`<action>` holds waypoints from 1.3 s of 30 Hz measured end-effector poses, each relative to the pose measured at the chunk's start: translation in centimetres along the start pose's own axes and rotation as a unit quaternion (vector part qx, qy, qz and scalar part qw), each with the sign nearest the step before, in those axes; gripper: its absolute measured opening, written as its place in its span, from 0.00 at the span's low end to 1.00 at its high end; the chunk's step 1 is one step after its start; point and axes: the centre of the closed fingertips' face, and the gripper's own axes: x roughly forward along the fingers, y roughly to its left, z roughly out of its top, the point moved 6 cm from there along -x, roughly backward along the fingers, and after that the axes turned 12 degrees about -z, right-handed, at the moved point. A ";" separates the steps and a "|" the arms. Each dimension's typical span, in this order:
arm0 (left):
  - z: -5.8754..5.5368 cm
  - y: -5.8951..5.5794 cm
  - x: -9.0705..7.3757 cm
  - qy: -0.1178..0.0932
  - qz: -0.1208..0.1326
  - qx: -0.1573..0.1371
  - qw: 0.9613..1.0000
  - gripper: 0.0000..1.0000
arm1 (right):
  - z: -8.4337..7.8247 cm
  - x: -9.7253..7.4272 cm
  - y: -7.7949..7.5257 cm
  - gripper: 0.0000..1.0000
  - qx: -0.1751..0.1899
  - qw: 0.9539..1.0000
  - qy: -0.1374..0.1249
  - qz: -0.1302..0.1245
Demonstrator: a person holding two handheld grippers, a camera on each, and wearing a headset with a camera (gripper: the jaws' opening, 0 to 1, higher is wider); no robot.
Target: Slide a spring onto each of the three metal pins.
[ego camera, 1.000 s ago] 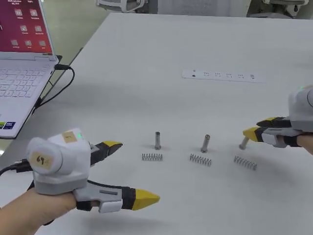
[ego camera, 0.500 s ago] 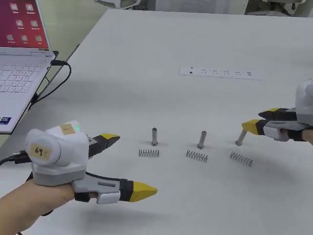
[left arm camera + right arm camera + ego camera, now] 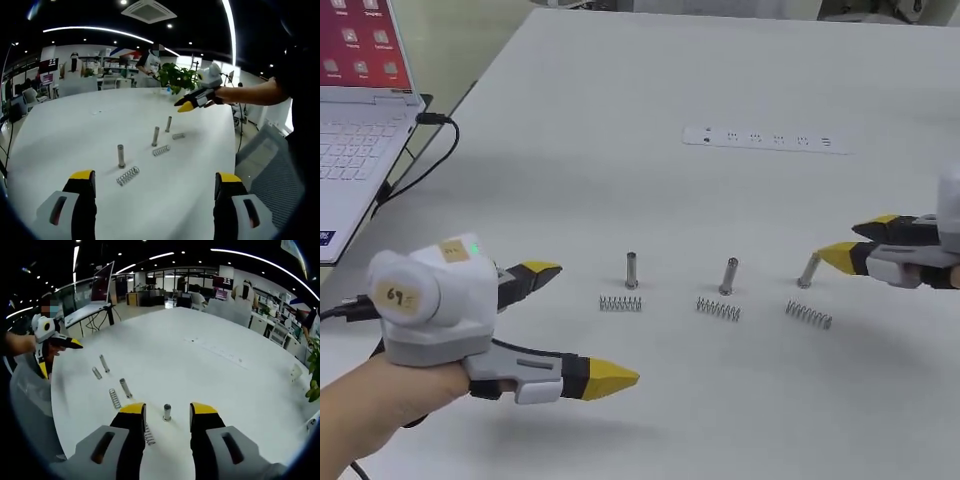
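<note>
A wide white worktop [image 3: 720, 90] runs away toward its far edge. At its left edge sits an open silver laptop [image 3: 350, 110] with a magenta screen, and a black cable [image 3: 425, 160] loops from its side. A white power strip [image 3: 765, 140] lies flat toward the far edge. Beyond the left edge the floor [image 3: 460, 40] is pale yellow-green.

The left gripper view shows an open-plan office with a dark ceiling, a square air-conditioning vent [image 3: 148, 10], a long curved light strip [image 3: 100, 32] and a leafy green plant [image 3: 175, 77]. A grey mesh chair [image 3: 265, 170] stands by the worktop's edge.
</note>
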 end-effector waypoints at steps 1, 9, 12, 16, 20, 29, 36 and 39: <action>0.0 0.1 0.0 0.000 0.000 0.000 1.000 0.97 | -0.2 -0.1 0.1 0.33 -0.005 1.000 0.002 0.003; 0.2 0.3 0.0 -0.001 0.001 0.001 1.000 0.96 | -1.5 -0.4 0.8 0.27 -0.023 0.999 0.019 0.025; 0.2 0.3 0.0 -0.001 0.001 0.002 1.000 0.96 | -1.9 -0.3 1.1 0.27 -0.037 0.998 0.025 0.033; 0.2 0.2 0.0 -0.001 0.001 0.003 1.000 0.96 | -2.4 -0.3 1.6 0.27 -0.050 0.997 0.034 0.046; 0.2 0.2 0.0 0.001 0.001 0.003 1.000 0.96 | -3.2 -0.2 2.2 0.26 -0.070 0.995 0.048 0.058; 0.1 0.2 -0.3 0.003 0.002 0.002 1.000 0.96 | -4.4 0.7 2.7 0.25 -0.093 0.989 0.080 0.084; 0.0 0.2 -0.3 0.005 0.002 0.001 1.000 0.95 | -5.2 1.5 3.2 0.25 -0.113 0.983 0.102 0.102; -0.1 0.1 -0.3 0.007 0.001 0.000 1.000 0.95 | -5.4 1.7 3.4 0.24 -0.119 0.981 0.108 0.105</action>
